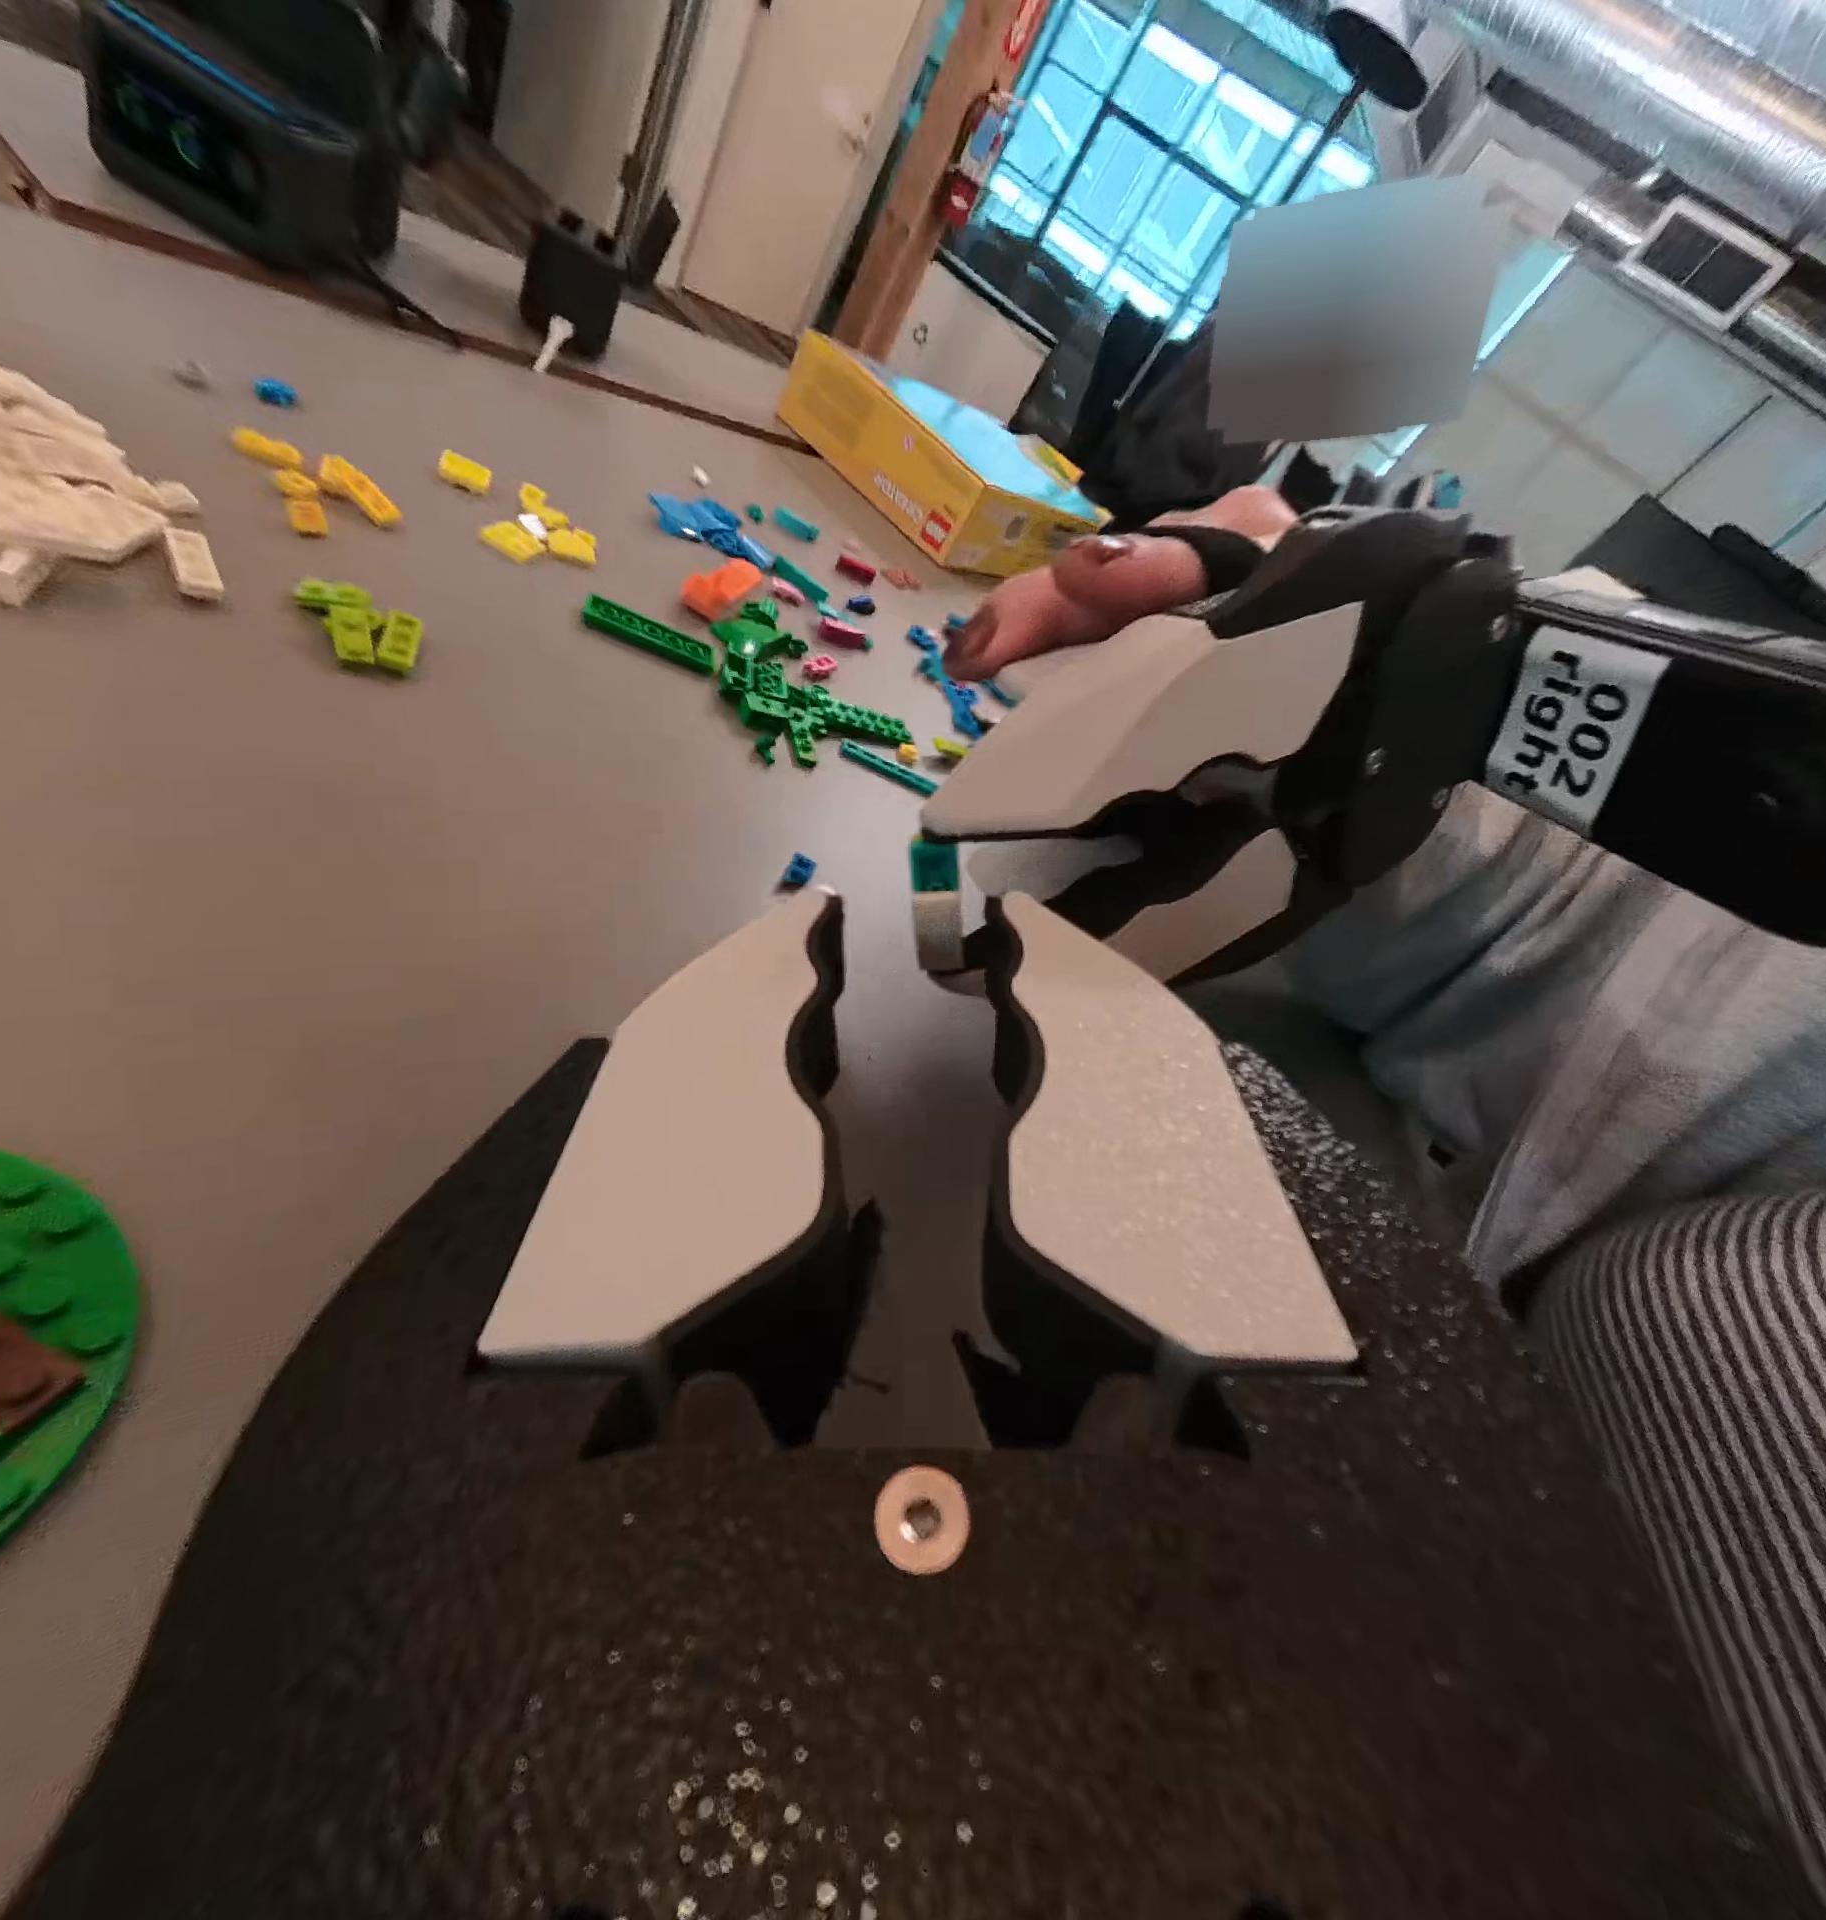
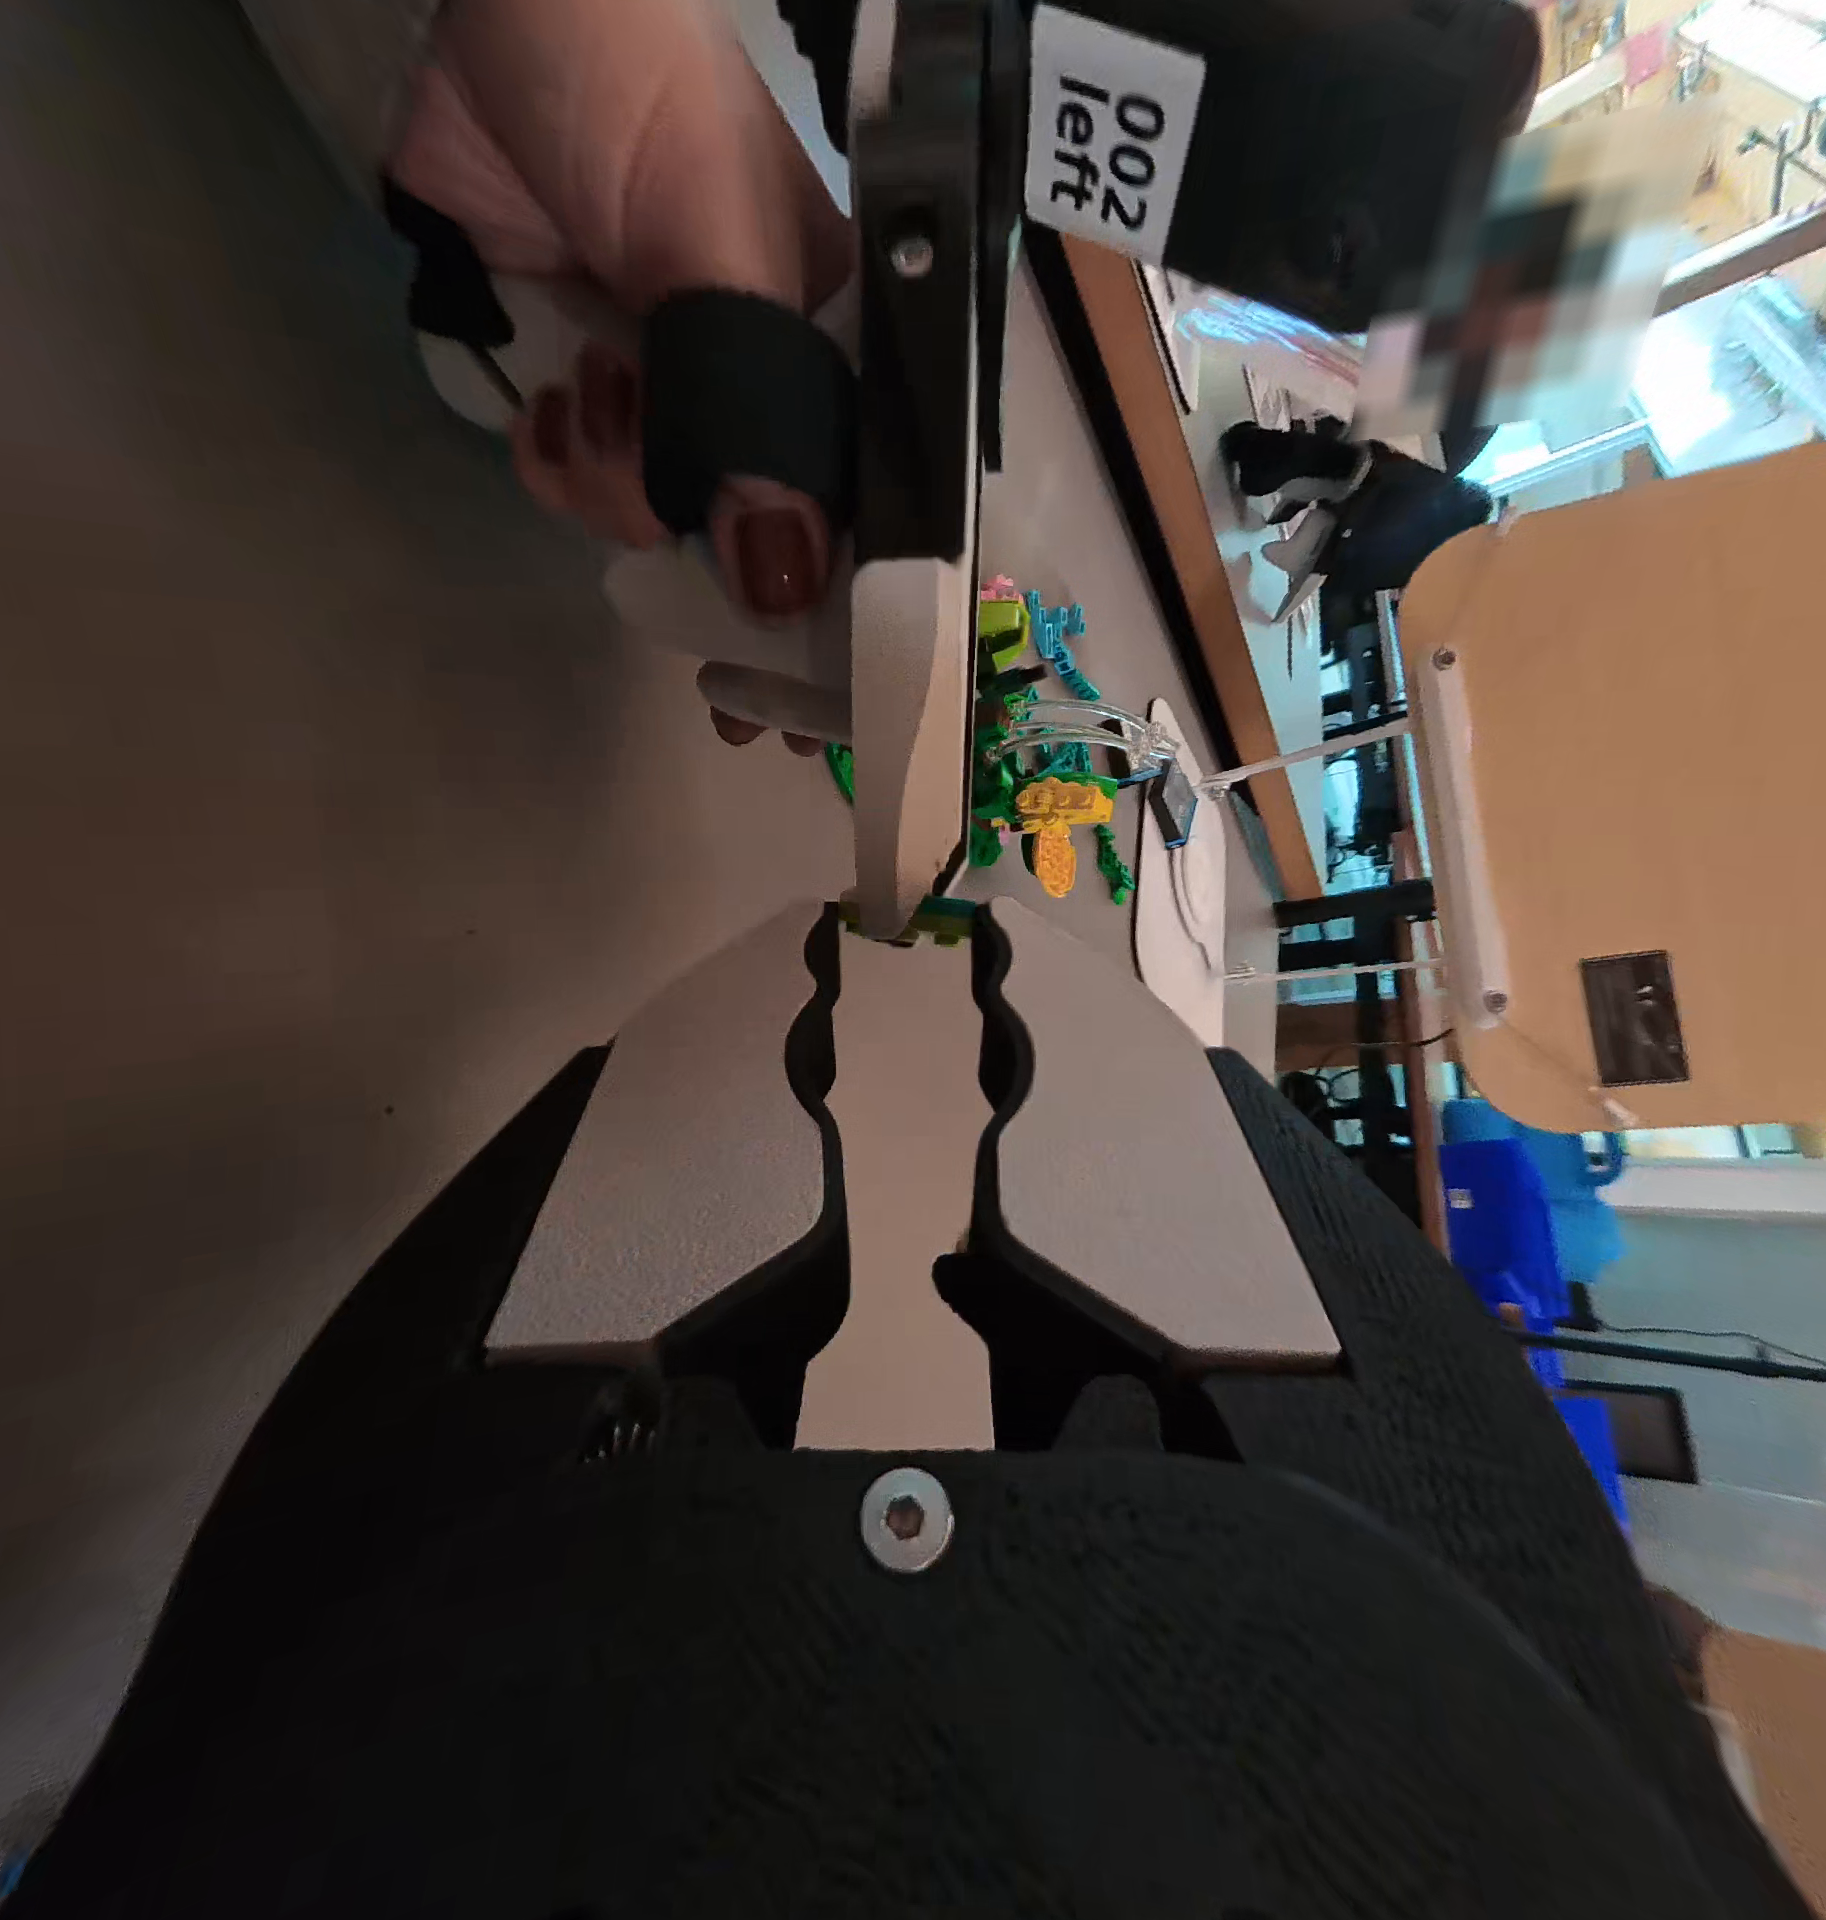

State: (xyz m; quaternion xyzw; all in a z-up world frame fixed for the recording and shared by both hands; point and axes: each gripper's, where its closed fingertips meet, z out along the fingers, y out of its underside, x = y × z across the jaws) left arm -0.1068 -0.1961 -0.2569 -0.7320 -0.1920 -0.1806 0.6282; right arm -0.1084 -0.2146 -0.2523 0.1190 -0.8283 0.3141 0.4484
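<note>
**Nearest, left wrist view.** Left gripper [image 1: 917, 902]: jaws part-open, a clear gap between the tips and bare table [image 1: 369, 883] showing through it. It holds nothing. Its right-hand tip sits just beside the other gripper's load, without gripping it.

**At the tips.** Right gripper [image 2: 907, 914], turned on its side, is closed on a small teal-and-lime brick stack [image 1: 935, 868], one fingertip pressed on each end. In the right wrist view the stack [image 2: 953, 916] spans the gap between its tips, and one finger [image 2: 904, 790] of the left gripper comes down onto it from above. The stack is held off the table, between the two grippers.

**Handling (judgement).**
- The stack looks like hard plastic: very light and stiff, with smooth faces that may slip.
- The stud joints may pop apart under a sideways pull.
- The flat opposite faces are best to pinch, not the studs.

**Mid-distance.**
- A tiny blue piece [image 1: 800, 868] lies just beyond the tips.
- A round green baseplate [image 1: 26, 1299] carrying a brown plate [image 1: 5, 1361] is at the left edge.
- A hand [image 1: 1075, 592] grips the right gripper's handle.

**Farther.** Loose green bricks [image 1: 784, 707], lime plates [image 1: 369, 629], yellow plates [image 1: 327, 488] and a tan pile [image 1: 47, 488].

**Writing.**
- Each gripper body has a white printed label [image 1: 1574, 727], [image 2: 1106, 125].
- A yellow toy-brick box [image 1: 919, 457] at the far table edge carries a logo.
- The wording is not transcribed here.
</note>
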